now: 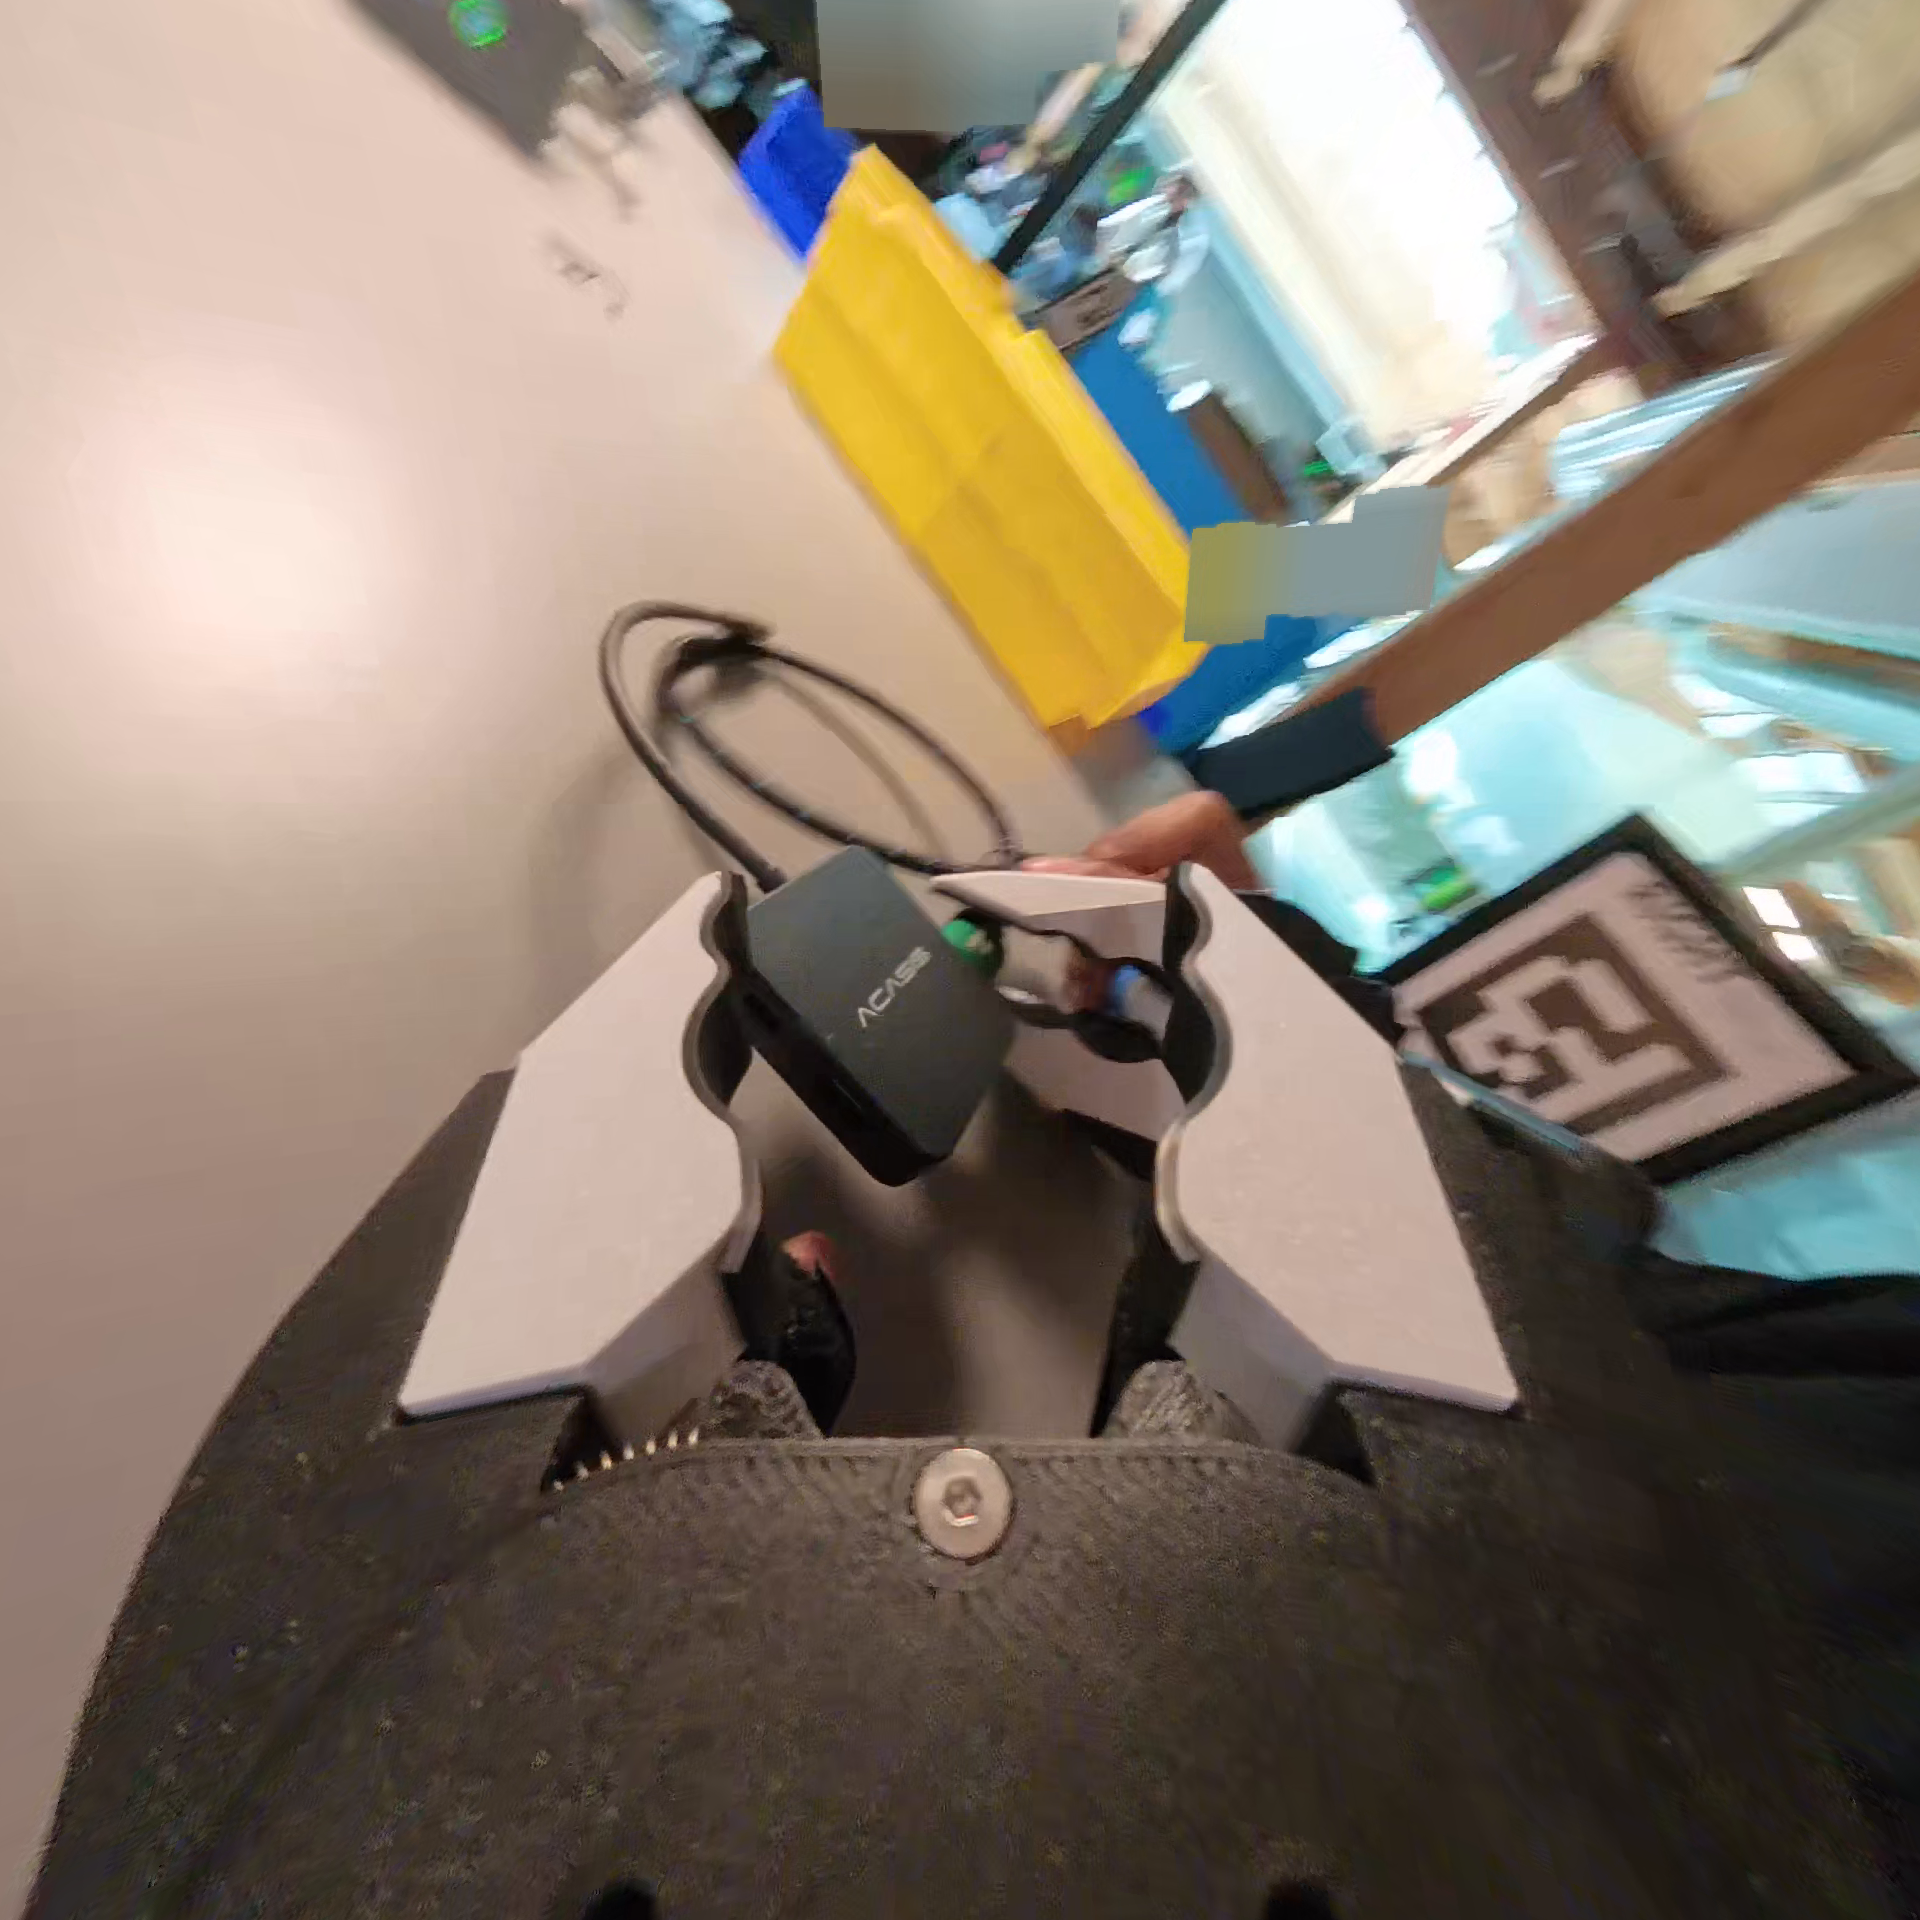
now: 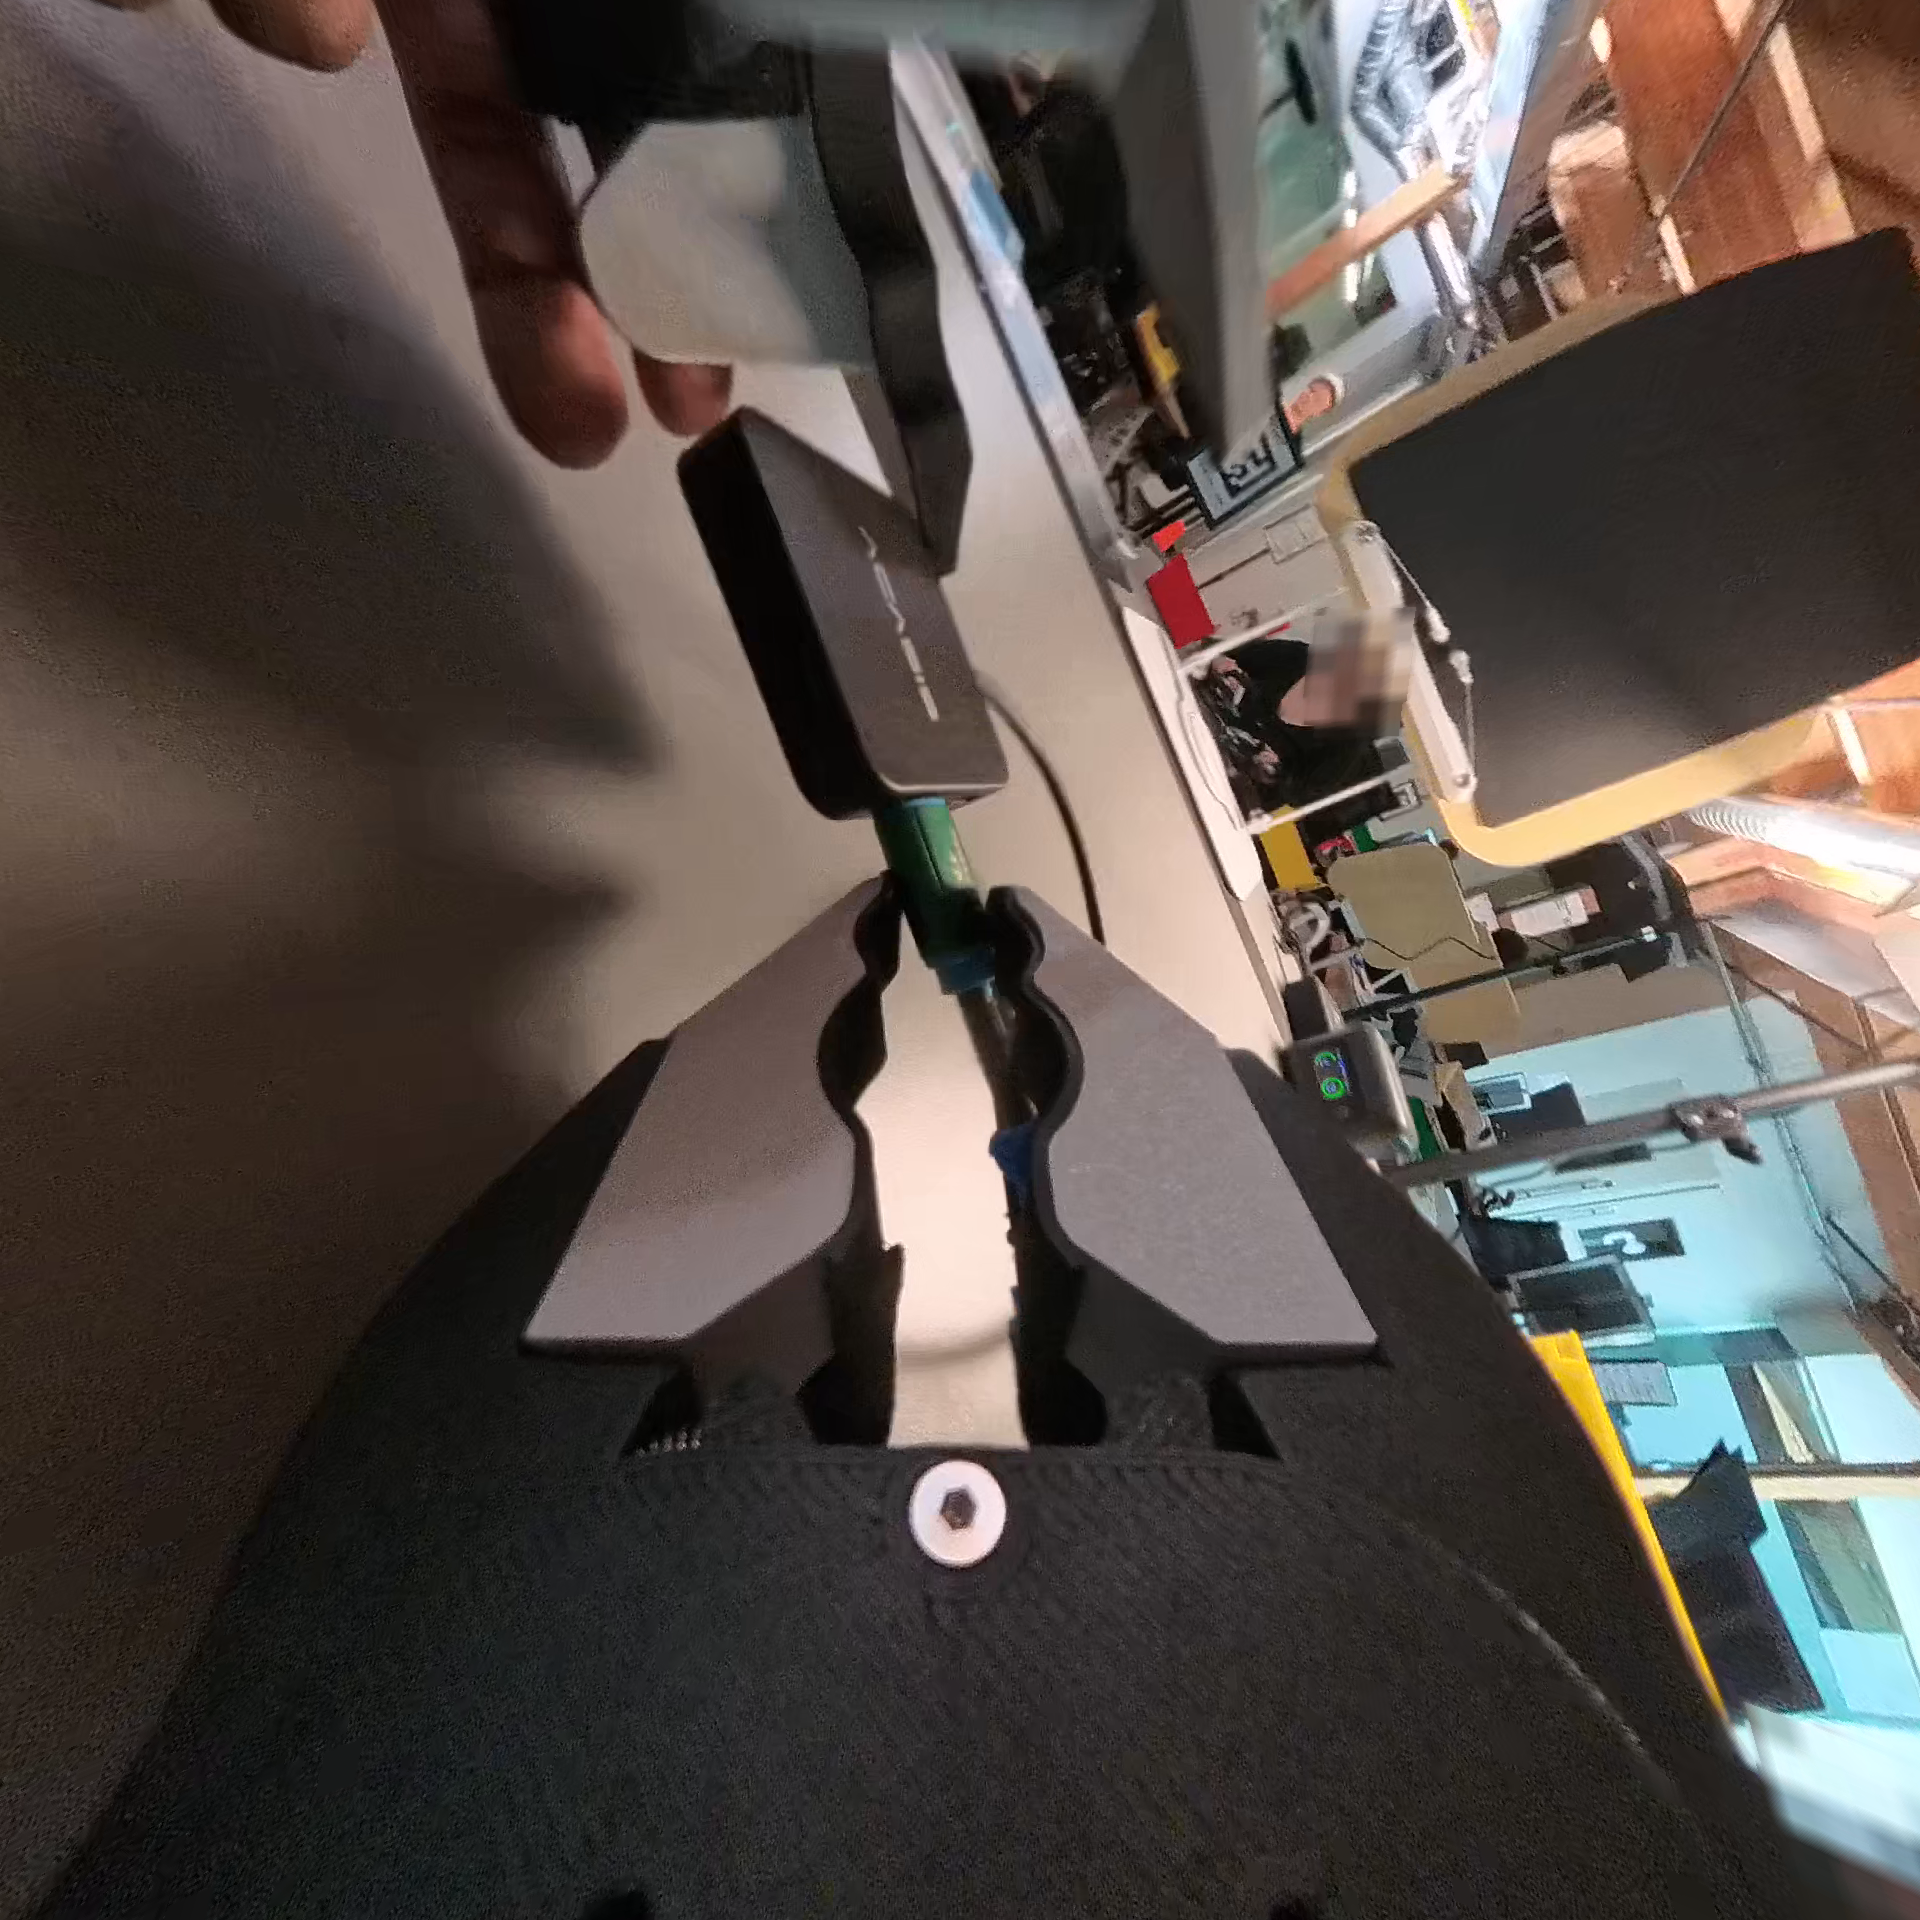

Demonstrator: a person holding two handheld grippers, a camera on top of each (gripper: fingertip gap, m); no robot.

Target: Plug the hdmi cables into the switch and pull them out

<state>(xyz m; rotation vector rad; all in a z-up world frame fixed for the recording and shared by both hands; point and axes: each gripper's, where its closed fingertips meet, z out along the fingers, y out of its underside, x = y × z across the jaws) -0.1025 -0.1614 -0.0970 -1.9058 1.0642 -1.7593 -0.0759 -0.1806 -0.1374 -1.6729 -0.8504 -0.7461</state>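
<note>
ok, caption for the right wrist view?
Right claw shut on green HDMI plug seated in the black switch.

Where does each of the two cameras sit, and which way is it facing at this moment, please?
Left wrist view: on the left gripper, looking along its open grey fingers at the black switch above the table; a hand shows beyond.
Right wrist view: on the right gripper, shut on the green HDMI plug at the switch.
Shared: switch, plug.

Pale tabletop [image 1: 260, 520], yellow bins [image 1: 966, 436], bright cluttered workshop behind.
</note>
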